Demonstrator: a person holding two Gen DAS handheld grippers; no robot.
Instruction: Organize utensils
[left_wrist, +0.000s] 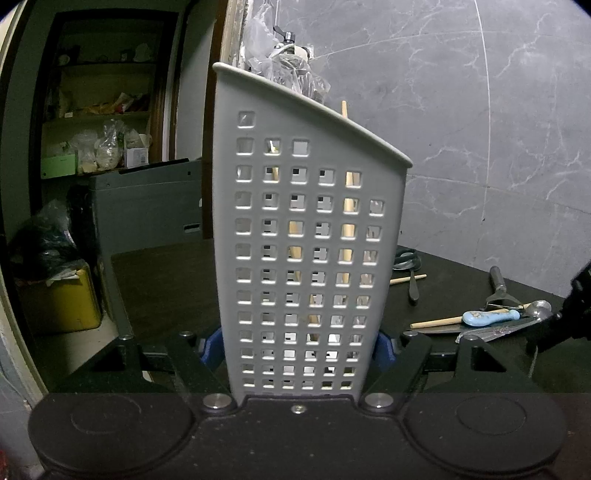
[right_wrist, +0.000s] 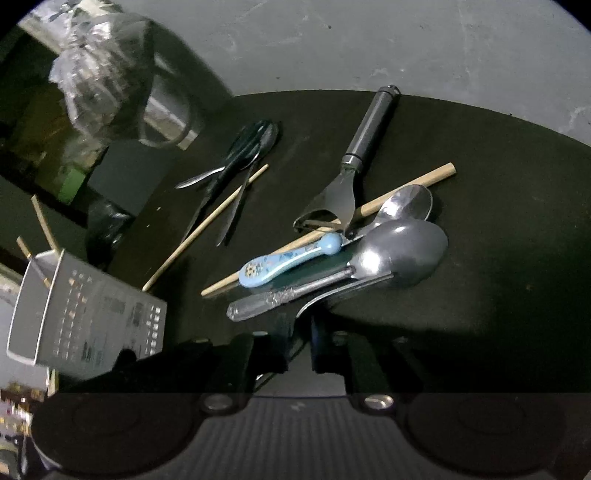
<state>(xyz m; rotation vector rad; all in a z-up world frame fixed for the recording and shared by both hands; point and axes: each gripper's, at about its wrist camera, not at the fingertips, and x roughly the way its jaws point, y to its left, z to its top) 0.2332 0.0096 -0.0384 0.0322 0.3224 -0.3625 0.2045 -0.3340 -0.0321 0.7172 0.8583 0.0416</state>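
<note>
grey holder (left_wrist: 310, 236), pale-blue patterned spoon (right_wrist: 280, 264)

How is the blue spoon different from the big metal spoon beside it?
The blue spoon is pale blue with a printed pattern; the big metal spoon is plain and shiny. The blue spoon is shorter, with a far smaller bowl. Both lie on the dark table, in one pile.

Grey marble wall (left_wrist: 480, 110) behind a black table (left_wrist: 166, 280), cluttered shelves (left_wrist: 99, 122) left.
</note>
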